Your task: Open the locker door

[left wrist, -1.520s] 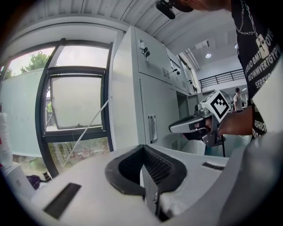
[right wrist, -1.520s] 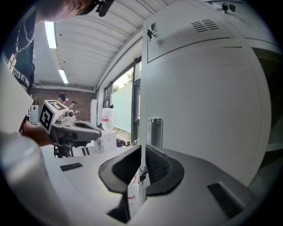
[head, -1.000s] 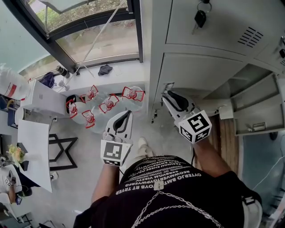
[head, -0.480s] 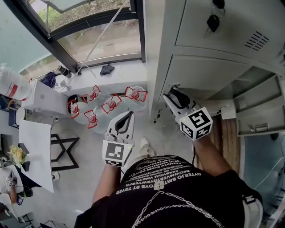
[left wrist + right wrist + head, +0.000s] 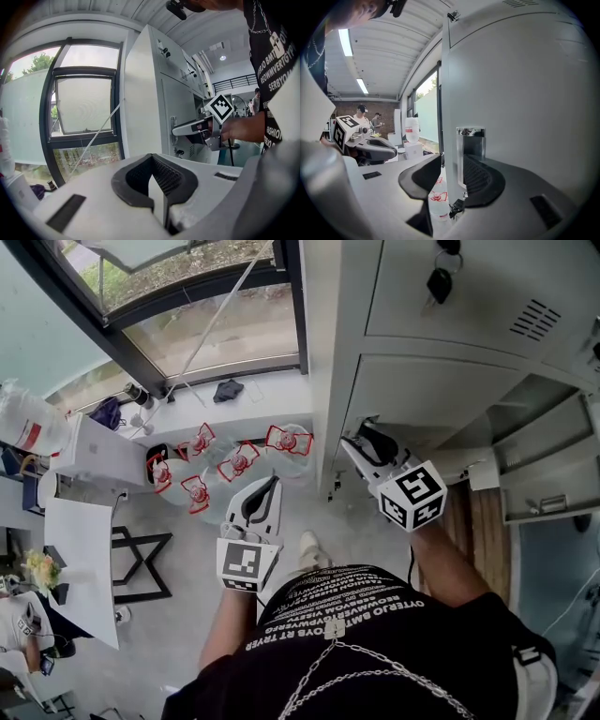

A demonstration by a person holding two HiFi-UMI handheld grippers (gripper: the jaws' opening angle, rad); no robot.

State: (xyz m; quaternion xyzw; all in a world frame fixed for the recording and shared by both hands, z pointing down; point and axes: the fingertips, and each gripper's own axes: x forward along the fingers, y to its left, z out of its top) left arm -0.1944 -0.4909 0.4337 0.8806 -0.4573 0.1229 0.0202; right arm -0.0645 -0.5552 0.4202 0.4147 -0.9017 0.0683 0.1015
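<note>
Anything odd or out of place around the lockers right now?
Minor: a key bunch dangles from the upper locker door, and a neighbouring locker to the lower right stands open. Nothing spilled or damaged.

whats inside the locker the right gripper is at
Its inside is hidden: the door looks shut. Only the metal handle shows, standing between the right gripper's open jaws, which have just been opening.
</note>
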